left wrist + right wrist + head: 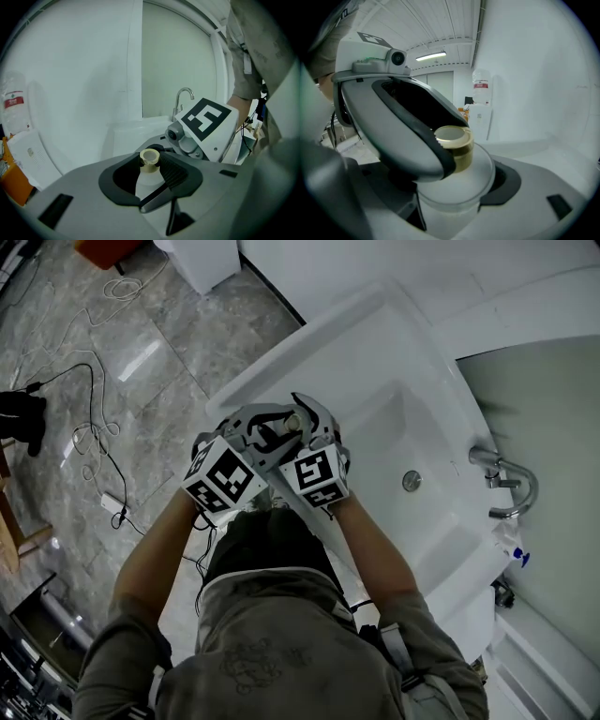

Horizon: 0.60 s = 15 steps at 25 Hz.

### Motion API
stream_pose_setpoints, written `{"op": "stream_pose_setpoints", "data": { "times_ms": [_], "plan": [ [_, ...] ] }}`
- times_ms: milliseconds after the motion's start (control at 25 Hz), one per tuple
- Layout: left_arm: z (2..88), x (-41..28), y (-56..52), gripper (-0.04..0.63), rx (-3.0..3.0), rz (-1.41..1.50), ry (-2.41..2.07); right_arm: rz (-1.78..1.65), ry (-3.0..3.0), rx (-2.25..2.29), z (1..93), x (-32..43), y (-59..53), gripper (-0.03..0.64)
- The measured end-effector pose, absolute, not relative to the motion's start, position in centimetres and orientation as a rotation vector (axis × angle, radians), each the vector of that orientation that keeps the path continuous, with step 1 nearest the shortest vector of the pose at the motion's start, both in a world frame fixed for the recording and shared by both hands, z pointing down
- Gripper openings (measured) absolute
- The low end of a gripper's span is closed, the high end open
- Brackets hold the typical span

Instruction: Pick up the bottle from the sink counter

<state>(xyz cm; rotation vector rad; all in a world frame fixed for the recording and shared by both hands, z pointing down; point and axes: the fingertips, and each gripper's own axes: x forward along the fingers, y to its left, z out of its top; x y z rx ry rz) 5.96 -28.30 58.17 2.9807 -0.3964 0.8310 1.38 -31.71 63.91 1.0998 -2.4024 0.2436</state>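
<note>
Grip looks made on both sides. My left gripper (149, 163) has its jaws partway closed around the bottle (146, 183), with the dark pads lying against the white shoulder just under the gold cap (150, 157). My right gripper (452, 185) comes in from the opposite side and sits lower. Its jaws are closed on the wide body, which fills the gap between them. In the head view the two grippers meet nose to nose with the cap showing between them.

I judge the reach and the closing done, and the lift is what is left. No view shows the bottle's base, so I cannot tell whether it stands on the sink counter (281, 367) or hangs clear of it. The bottle is at the counter's left end, close to the front edge.

Past that edge the counter drops to the tiled floor (159, 352), where cables (94, 432) lie, so a slip toward me would lose the bottle. On the other side is the basin (394, 427), its rim near the grippers. The tap (506, 486) stands well apart at the far side. Nothing shows above the bottle, so I would take it straight up with both hands moving together.
</note>
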Motion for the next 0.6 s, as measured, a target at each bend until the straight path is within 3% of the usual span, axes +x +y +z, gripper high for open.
{"op": "stream_pose_setpoints", "data": {
  "times_ms": [600],
  "plan": [
    [42.8,3.3,-26.1,0.134,3.052,0.687,-0.513,0.120,-2.409,1.070,48.4,-1.4,-29.8,0.331]
  ]
}}
